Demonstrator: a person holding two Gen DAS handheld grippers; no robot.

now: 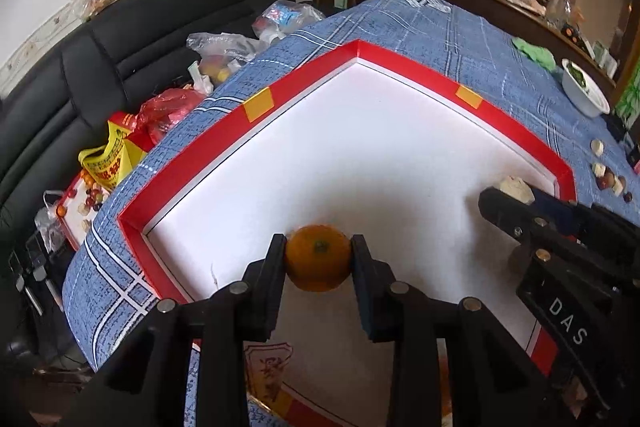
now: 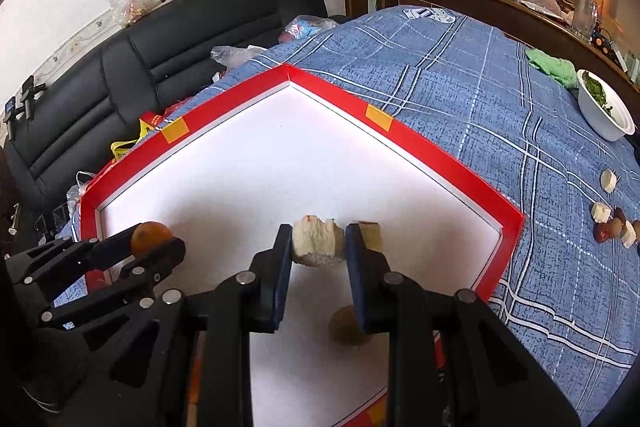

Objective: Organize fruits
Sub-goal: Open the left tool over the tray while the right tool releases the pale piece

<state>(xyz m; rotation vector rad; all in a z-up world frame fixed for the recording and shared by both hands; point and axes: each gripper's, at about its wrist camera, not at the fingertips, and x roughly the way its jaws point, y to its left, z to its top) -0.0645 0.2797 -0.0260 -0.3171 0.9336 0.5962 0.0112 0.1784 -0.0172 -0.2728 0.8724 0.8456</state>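
Note:
My left gripper (image 1: pixel 319 259) is shut on an orange (image 1: pixel 318 257) and holds it over the white floor of a red-rimmed box lid (image 1: pixel 256 109). It also shows at the left of the right wrist view (image 2: pixel 154 239). My right gripper (image 2: pixel 318 243) is shut on a pale cut fruit chunk (image 2: pixel 318 241) over the same tray (image 2: pixel 440 151). It also shows at the right of the left wrist view (image 1: pixel 516 193). A second pale chunk (image 2: pixel 371 234) lies just beyond the right finger. A brown round fruit (image 2: pixel 347 325) lies on the tray under the gripper.
The tray lies on a blue plaid tablecloth (image 2: pixel 460 75). Several pale chunks and dark red fruits (image 2: pixel 610 223) lie on the cloth at the right. A white bowl of greens (image 2: pixel 604 111) stands at the far right. A black sofa (image 1: pixel 140 39) with plastic bags stands beyond the table.

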